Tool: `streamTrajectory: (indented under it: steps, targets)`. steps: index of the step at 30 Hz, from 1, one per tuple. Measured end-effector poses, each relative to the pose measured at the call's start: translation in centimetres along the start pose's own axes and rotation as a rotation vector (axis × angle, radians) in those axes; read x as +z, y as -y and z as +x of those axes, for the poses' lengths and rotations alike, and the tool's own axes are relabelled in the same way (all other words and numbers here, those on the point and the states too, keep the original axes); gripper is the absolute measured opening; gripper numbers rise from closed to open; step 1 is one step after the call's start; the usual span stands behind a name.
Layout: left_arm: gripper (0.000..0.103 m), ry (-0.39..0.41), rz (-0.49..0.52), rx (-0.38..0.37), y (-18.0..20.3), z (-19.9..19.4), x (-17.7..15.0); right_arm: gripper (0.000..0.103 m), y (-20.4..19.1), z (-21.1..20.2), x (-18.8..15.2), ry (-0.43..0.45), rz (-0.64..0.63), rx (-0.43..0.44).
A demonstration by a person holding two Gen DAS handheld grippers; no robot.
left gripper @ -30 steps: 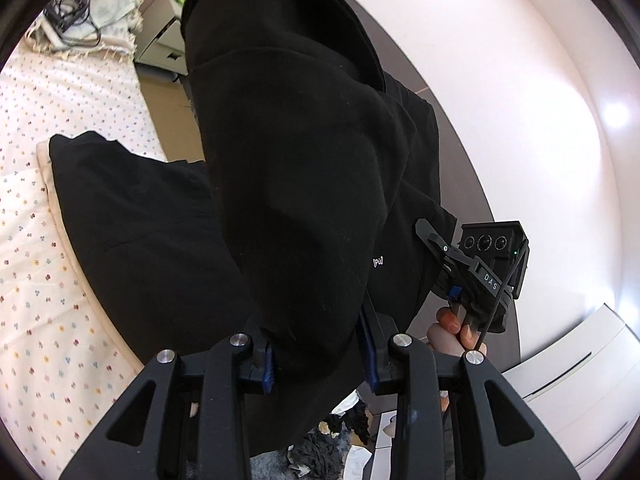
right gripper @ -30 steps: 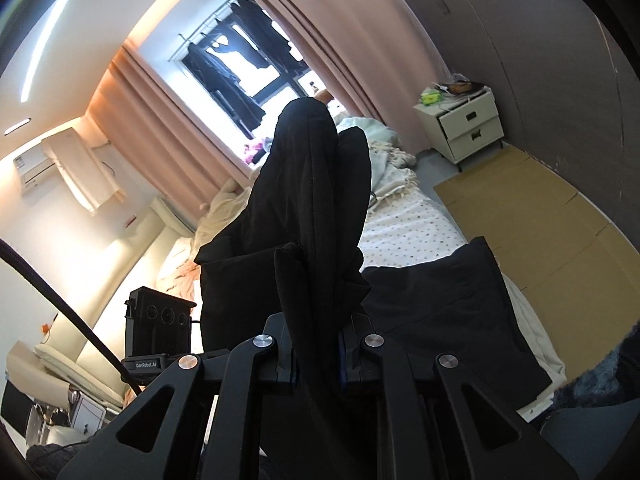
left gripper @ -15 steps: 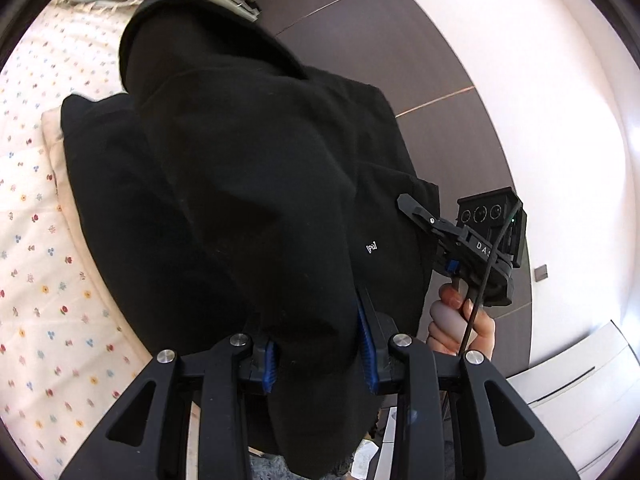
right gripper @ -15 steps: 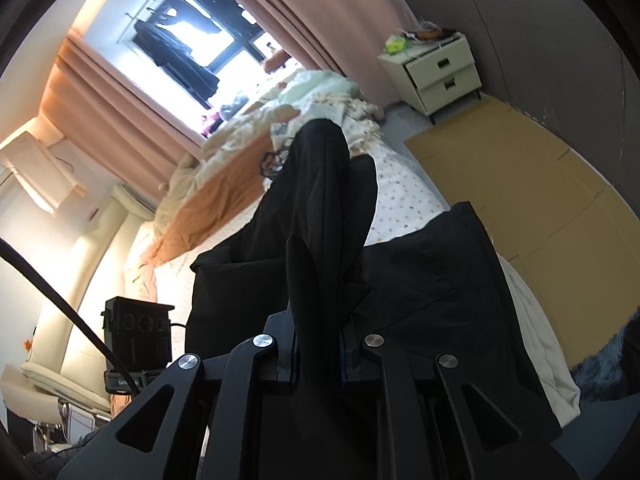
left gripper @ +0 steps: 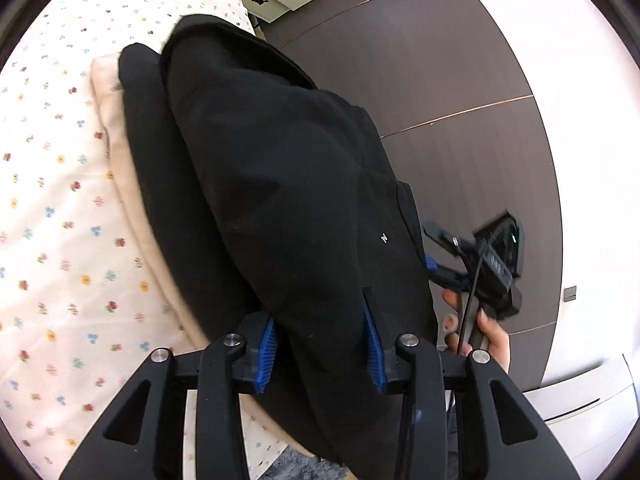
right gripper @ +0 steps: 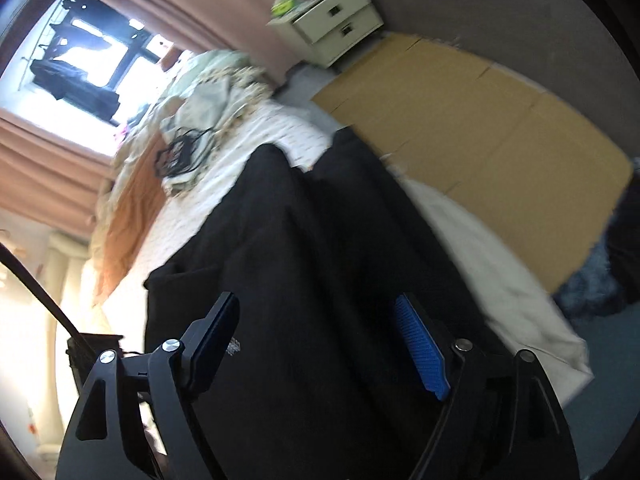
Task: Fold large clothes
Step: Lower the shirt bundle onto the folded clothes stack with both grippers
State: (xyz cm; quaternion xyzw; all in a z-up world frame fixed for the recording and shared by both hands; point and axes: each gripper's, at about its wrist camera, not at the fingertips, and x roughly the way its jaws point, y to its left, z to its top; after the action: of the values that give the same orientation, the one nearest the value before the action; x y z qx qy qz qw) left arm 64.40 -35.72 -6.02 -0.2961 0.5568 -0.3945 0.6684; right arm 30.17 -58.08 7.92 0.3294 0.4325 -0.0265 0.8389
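A large black garment (left gripper: pixel 272 184) lies folded over itself on the flowered bed sheet (left gripper: pixel 52 208), near the bed's edge. It also shows in the right wrist view (right gripper: pixel 320 280). My left gripper (left gripper: pixel 318 342) has its blue pads spread, with a thick fold of the black cloth lying between them. My right gripper (right gripper: pixel 320 332) is wide open just above the garment and holds nothing; it also shows in the left wrist view (left gripper: pixel 472 264), at the garment's right edge in a hand.
A white nightstand (right gripper: pixel 336 20) stands by the dark wall, with flat cardboard (right gripper: pixel 480 120) on the floor beside the bed. Bedding and a black cable (right gripper: pixel 180 152) lie at the bed's far end. A white drawer unit (left gripper: pixel 588 412) is at the right.
Both grippers swung down from holding the garment up and laid it onto the bed. The right gripper opened and let go of the cloth; the left pads spread wider.
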Motion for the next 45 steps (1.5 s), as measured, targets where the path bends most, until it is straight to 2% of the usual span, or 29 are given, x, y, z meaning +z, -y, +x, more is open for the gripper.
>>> streamTrajectory:
  steps: [4,7,8,9,11,13,14,19,20,23,24,25,26,28,31,33,38,42,45]
  targets:
    - [0.039,0.000,0.019,0.033,0.2,-1.2,0.2,0.079,1.2,-6.7,-5.3,0.117,0.038,-0.009]
    - [0.040,-0.004,0.046,0.053,0.7,-1.7,0.5,0.079,1.8,-10.7,-10.5,0.189,0.040,-0.028]
    - [0.041,-0.007,0.056,0.062,0.0,-0.4,0.7,0.079,2.0,-11.7,-12.6,0.203,0.049,-0.011]
    - [0.044,-0.008,0.065,0.073,0.2,-0.5,0.7,0.079,2.4,-12.2,-14.1,0.210,0.062,0.001]
    - [0.065,0.028,0.083,0.114,0.0,-1.5,1.5,0.079,3.3,-13.5,-17.5,0.236,0.086,0.001]
    - [0.074,0.054,0.079,0.124,-0.7,-2.1,1.8,0.079,3.9,-13.8,-19.8,0.248,0.115,0.013]
    - [0.074,0.056,0.072,0.119,-1.1,-2.1,2.2,0.079,4.0,-13.8,-20.9,0.249,0.113,0.045]
    - [0.074,0.045,0.066,0.091,-1.7,-2.4,3.1,0.079,5.5,-11.9,-22.6,0.239,0.190,0.111]
    - [0.074,0.045,0.071,0.092,-1.7,-2.5,3.2,0.079,5.9,-12.2,-22.9,0.257,0.210,0.136]
    - [0.072,0.065,0.069,0.062,-2.3,-2.3,3.7,0.078,7.4,-12.7,-22.8,0.324,0.275,0.144]
    - [0.069,0.075,0.069,0.052,-2.3,-2.5,3.8,0.065,7.5,-12.7,-22.9,0.338,0.281,0.140]
    - [0.060,0.079,0.073,0.054,-2.4,-2.4,4.2,0.051,7.7,-12.7,-22.8,0.336,0.281,0.135]
    - [0.055,0.082,0.078,0.056,-2.8,-2.2,4.5,0.049,8.1,-13.0,-22.7,0.331,0.289,0.141]
    - [0.050,0.090,0.091,0.068,-3.0,-2.1,5.4,0.034,8.7,-13.3,-22.5,0.328,0.298,0.157]
    - [0.049,0.106,0.113,0.100,-2.6,-1.7,6.7,0.021,8.8,-14.0,-22.3,0.349,0.281,0.145]
    - [0.049,0.125,0.143,0.136,-1.9,-1.9,7.4,0.016,8.9,-14.6,-22.5,0.368,0.273,0.133]
    - [0.049,0.163,0.200,0.205,-1.5,-1.7,8.8,0.013,8.4,-12.9,-22.4,0.385,0.286,0.105]
    - [0.049,0.135,0.157,0.176,-2.0,-2.7,10.0,0.013,6.8,-11.3,-22.2,0.392,0.293,0.068]
    - [0.050,0.131,0.150,0.174,-2.0,-4.4,10.3,0.019,5.6,-11.6,-22.4,0.370,0.283,0.039]
